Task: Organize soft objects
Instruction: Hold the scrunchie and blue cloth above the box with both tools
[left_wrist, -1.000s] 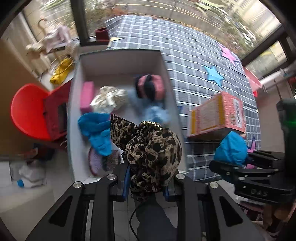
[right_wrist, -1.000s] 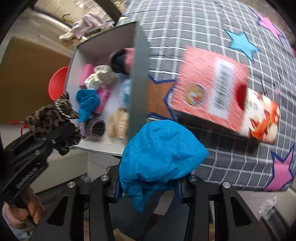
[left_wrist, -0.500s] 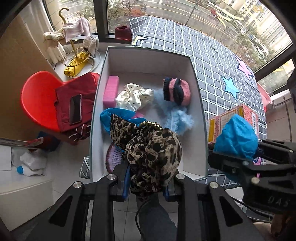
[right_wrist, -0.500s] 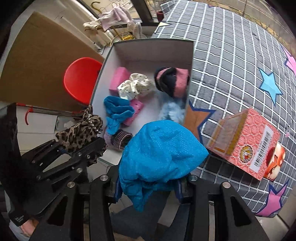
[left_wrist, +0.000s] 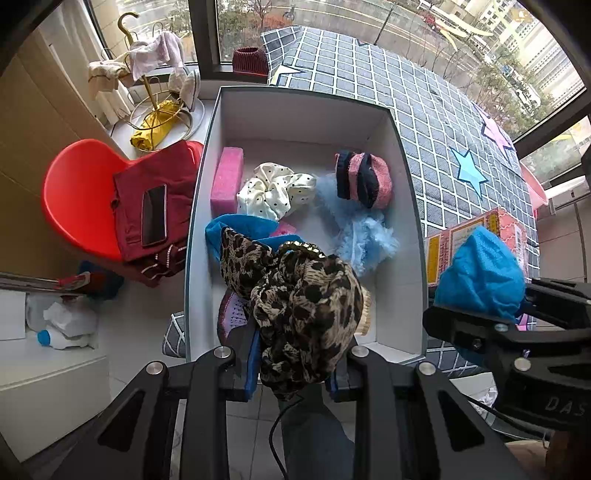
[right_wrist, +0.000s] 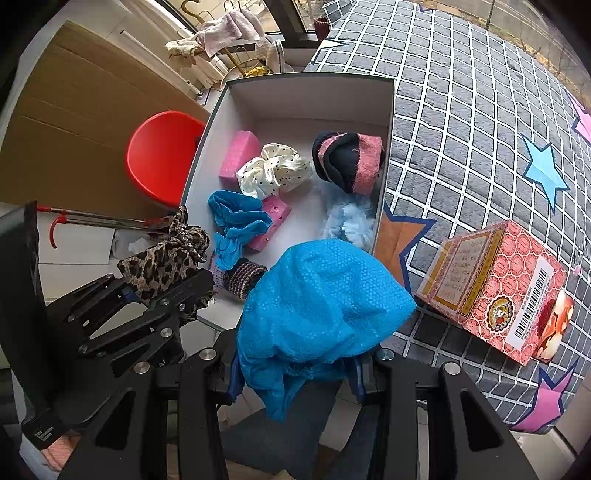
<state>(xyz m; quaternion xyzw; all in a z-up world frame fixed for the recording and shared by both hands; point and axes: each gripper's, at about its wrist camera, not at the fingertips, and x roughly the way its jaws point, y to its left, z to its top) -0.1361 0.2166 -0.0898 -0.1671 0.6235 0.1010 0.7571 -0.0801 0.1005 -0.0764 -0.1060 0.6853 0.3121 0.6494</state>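
My left gripper (left_wrist: 295, 363) is shut on a leopard-print scrunchie (left_wrist: 303, 302), held above the near end of the white box (left_wrist: 306, 110). My right gripper (right_wrist: 295, 363) is shut on a blue crinkled cloth (right_wrist: 317, 306), held just right of the box's near corner. It also shows in the left wrist view (left_wrist: 480, 273). The box (right_wrist: 310, 94) holds a pink sponge (left_wrist: 227, 181), a cream dotted scrunchie (left_wrist: 275, 194), a pink-and-navy sock roll (left_wrist: 364, 179), a light blue fluffy piece (left_wrist: 364, 236), a blue scrunchie (right_wrist: 236, 221) and others.
The box sits on a grey checked cloth with stars (right_wrist: 480, 110). A red patterned carton (right_wrist: 498, 291) stands to the right of the box. A red chair (left_wrist: 81, 195) with a red cloth and a phone (left_wrist: 153, 214) stands left of it. A gold rack (left_wrist: 155, 107) is behind.
Both grippers have pulled back and shifted left with their loads still held. The whole box has come into both views, and the carton has moved off to the right.
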